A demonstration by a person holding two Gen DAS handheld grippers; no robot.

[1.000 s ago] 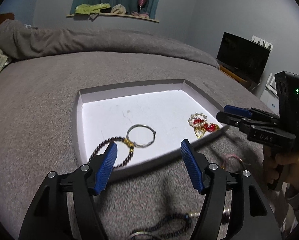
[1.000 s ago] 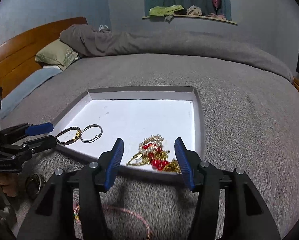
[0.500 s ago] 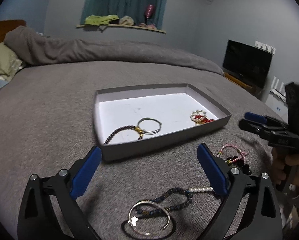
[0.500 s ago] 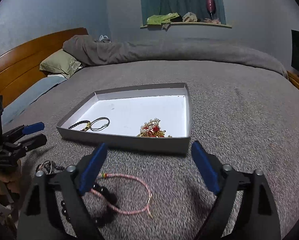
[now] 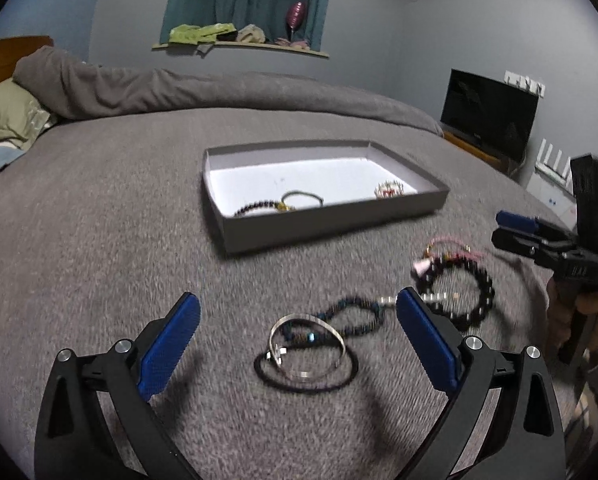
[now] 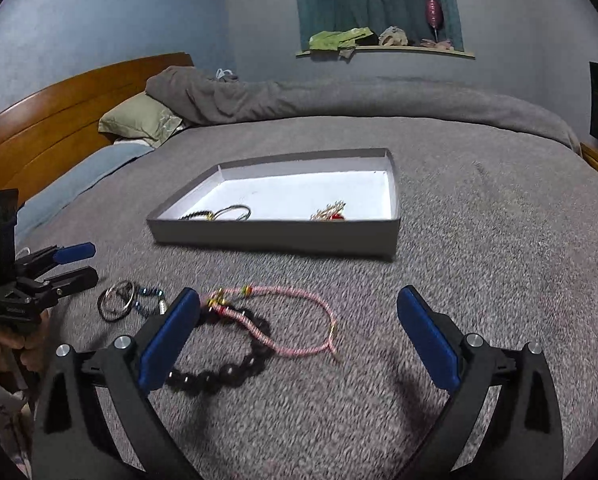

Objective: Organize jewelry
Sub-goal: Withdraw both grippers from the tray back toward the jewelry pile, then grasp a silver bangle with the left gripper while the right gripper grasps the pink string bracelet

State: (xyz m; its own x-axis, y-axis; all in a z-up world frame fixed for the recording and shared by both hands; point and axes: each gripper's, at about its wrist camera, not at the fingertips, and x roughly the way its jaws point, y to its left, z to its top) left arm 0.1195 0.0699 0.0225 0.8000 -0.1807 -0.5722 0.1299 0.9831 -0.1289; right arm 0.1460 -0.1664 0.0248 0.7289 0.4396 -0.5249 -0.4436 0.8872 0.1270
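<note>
A shallow grey tray (image 5: 331, 224) (image 6: 275, 236) lies on the bed. It holds a dark bead bracelet with a silver ring (image 5: 283, 204) (image 6: 223, 214) and a red-and-gold piece (image 5: 389, 191) (image 6: 331, 213). Loose on the blanket in front of it lie a silver bangle (image 5: 307, 344) over a black loop, a blue bead bracelet (image 5: 355, 316), a black bead bracelet (image 5: 475, 292) (image 6: 219, 376) and a pink cord bracelet (image 5: 455, 248) (image 6: 283, 289). My left gripper (image 5: 297, 300) (image 6: 75, 264) is open above the bangle. My right gripper (image 6: 299, 295) (image 5: 515, 228) hovers over the pink cord, jaws opening and holding nothing.
A rolled grey duvet (image 6: 339, 100) and a green pillow (image 6: 139, 122) lie at the far side, by a wooden headboard (image 6: 59, 120). A dark screen (image 5: 487, 120) stands off the bed's right side. A hand (image 5: 571, 308) holds the right gripper's handle.
Both grippers have drawn back from the tray and spread their jaws wide. The loose bracelets on the blanket, mostly hidden before, now lie in full view beneath them.
</note>
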